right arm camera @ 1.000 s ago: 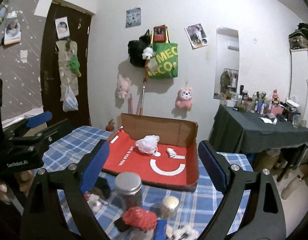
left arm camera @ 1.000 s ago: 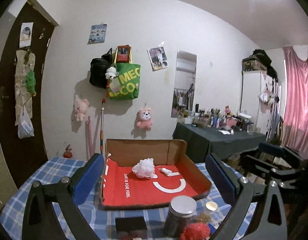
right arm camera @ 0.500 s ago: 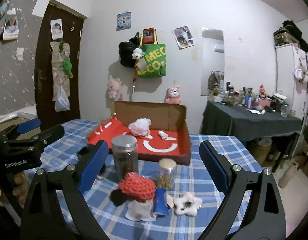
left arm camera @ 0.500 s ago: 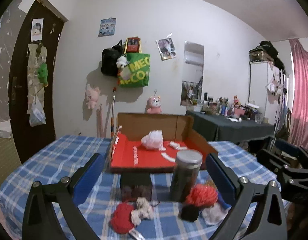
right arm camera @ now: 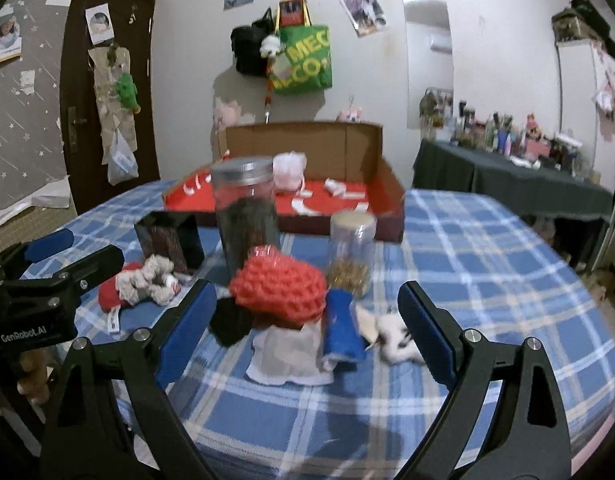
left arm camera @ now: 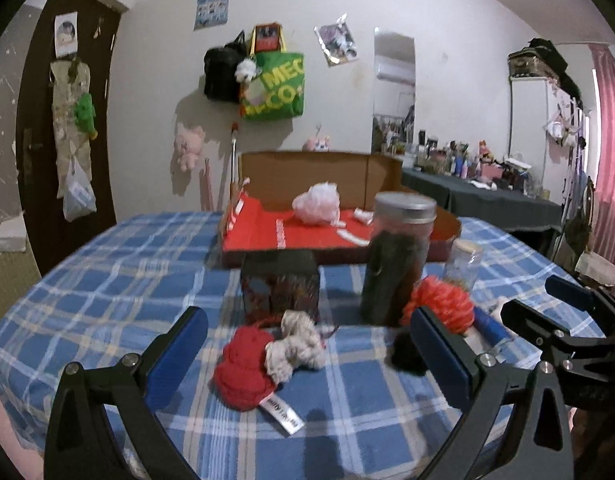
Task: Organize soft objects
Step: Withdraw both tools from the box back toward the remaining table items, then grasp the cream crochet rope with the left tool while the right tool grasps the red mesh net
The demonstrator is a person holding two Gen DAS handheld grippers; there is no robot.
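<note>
A red and beige soft toy [left arm camera: 267,360] [right arm camera: 137,284] lies on the blue checked tablecloth, just ahead of my left gripper [left arm camera: 307,348], which stands open and empty. A red crocheted doll [right arm camera: 279,284] [left arm camera: 439,304] with black, white and blue parts lies in front of my right gripper [right arm camera: 307,328], also open with nothing between its blue pads. A small white and black plush [right arm camera: 395,336] rests by the right finger. Further back, a red-lined cardboard box [left arm camera: 307,232] [right arm camera: 383,184] holds a pale pink mesh puff [left arm camera: 317,208] [right arm camera: 289,170].
A tall jar with a metal lid [left arm camera: 399,256] [right arm camera: 247,216], a small jar [right arm camera: 351,252] [left arm camera: 463,264] and a dark box [left arm camera: 281,284] [right arm camera: 169,240] stand between the toys and the cardboard box. A dark-clothed side table [right arm camera: 507,188] stands at the right.
Both grippers have sunk toward the table, so the toys and jars now fill the foreground. Both stay open.
</note>
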